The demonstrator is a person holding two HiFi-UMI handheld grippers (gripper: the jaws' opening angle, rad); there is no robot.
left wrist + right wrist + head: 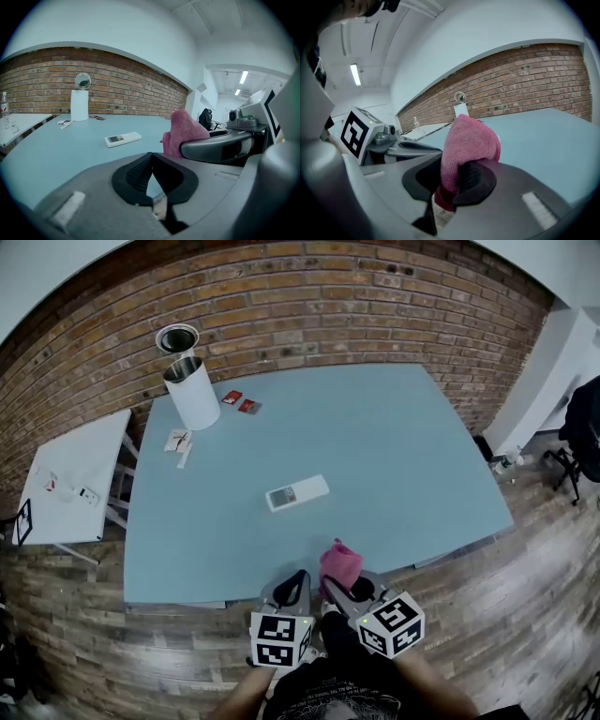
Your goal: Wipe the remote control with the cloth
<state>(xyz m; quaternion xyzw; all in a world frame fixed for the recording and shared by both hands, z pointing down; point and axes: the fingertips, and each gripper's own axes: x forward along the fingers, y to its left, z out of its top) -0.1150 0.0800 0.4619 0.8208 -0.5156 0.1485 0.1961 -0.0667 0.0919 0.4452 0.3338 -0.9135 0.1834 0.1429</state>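
- Head view: I hold both tongs low over the near edge of the blue table (403, 446), side by side. My left tongs (296, 578) have their tips together. My right tongs (338, 585) sit just beside them, and the pink cloth (339, 562) stands up out of their front. The remote control (297, 493) lies flat near the middle of the table, well apart from both tongs and touched by nothing. At the far left corner stands a white cylinder (192, 395), with two small red cards (240, 402) near it. A small white side table (80, 470) stands off to the left.
- Left gripper view: the two black pads of my left tongs (151, 161) meet at their tips, with nothing between them. The remote control (123, 138) lies ahead on the bare tabletop, slightly left of where these tongs point. To the right the cloth (185, 129) rises from the right tongs close by. The white cylinder (79, 105) stands far back against the brick wall (131, 96).
- Right gripper view: my right tongs (457, 174) are clamped on the cloth (468, 143). Its lower part is pinched between the pads and the rest bulges up above them, hiding the table right in front. My left tongs, with their square-marker cube (357, 131), sit close at the left.
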